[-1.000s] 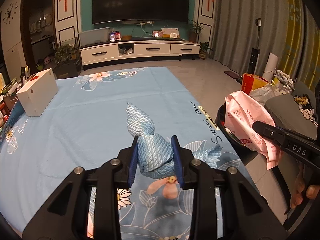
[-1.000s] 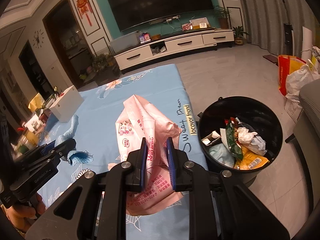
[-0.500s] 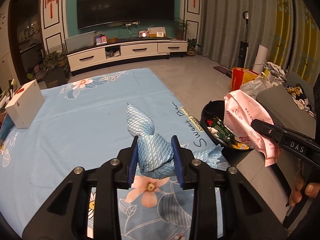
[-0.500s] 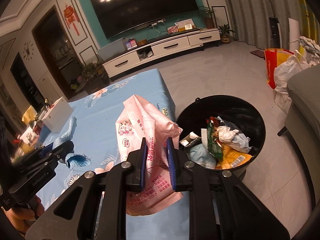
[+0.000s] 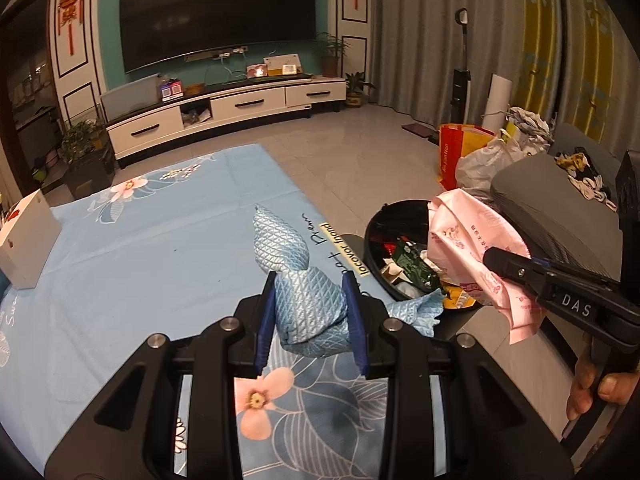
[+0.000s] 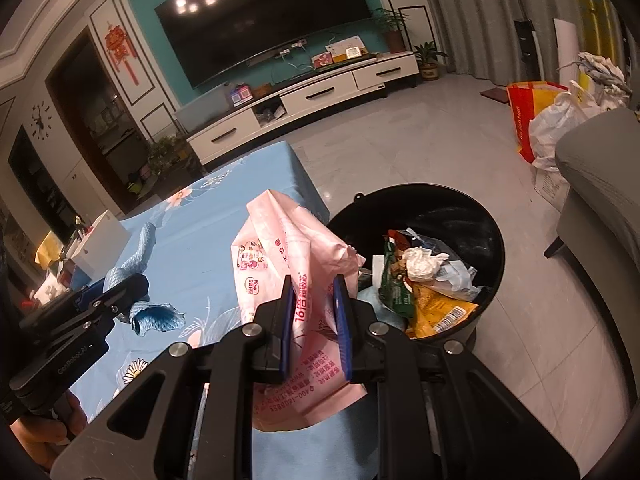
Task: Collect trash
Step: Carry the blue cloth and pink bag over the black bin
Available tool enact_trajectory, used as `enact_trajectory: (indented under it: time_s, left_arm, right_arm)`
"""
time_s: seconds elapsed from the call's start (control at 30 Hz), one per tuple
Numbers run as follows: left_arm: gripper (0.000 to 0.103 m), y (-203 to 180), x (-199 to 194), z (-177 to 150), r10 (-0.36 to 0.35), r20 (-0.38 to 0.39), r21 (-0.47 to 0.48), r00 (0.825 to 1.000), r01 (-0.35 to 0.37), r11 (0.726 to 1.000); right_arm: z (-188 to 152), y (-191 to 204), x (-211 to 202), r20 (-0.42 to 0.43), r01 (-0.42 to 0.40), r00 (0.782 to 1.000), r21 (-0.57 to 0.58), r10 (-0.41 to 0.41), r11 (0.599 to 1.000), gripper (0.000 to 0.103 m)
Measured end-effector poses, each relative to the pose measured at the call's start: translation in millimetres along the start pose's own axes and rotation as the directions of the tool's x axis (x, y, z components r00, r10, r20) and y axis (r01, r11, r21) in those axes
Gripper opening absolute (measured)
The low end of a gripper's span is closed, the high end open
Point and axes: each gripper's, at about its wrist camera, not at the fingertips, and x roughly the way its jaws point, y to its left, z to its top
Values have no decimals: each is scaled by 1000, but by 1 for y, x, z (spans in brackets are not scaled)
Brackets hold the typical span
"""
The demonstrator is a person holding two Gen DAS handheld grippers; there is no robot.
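Note:
My left gripper (image 5: 309, 312) is shut on a crumpled light-blue patterned wrapper (image 5: 298, 280), held above the blue flowered tablecloth (image 5: 140, 264) near its right edge. My right gripper (image 6: 314, 320) is shut on a pink plastic package (image 6: 288, 256) and holds it beside the black trash bin (image 6: 440, 204), at the bin's left rim. The bin holds several pieces of rubbish. In the left wrist view the pink package (image 5: 468, 252) hangs over the bin (image 5: 384, 220). The left gripper with the blue wrapper (image 6: 136, 256) shows at the left of the right wrist view.
A white box (image 5: 24, 240) stands on the table's far left. A grey sofa (image 6: 600, 184) is right of the bin. Red-and-yellow and white bags (image 6: 548, 128) stand on the tiled floor behind. A TV cabinet (image 5: 224, 112) lines the far wall.
Both grippers have moved right toward the bin, each still holding its item. The pink package now hangs at the bin's rim and the bin shows closer in both views.

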Motion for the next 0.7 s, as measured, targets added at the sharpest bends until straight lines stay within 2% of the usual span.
enact_trajectory:
  time_s: [0.7]
  left_arm:
    - [33,-39,30,23,-56,-13,85,998,57,995]
  right_arm:
    - [4,-37,3,9,37,999,76,-38,996,20]
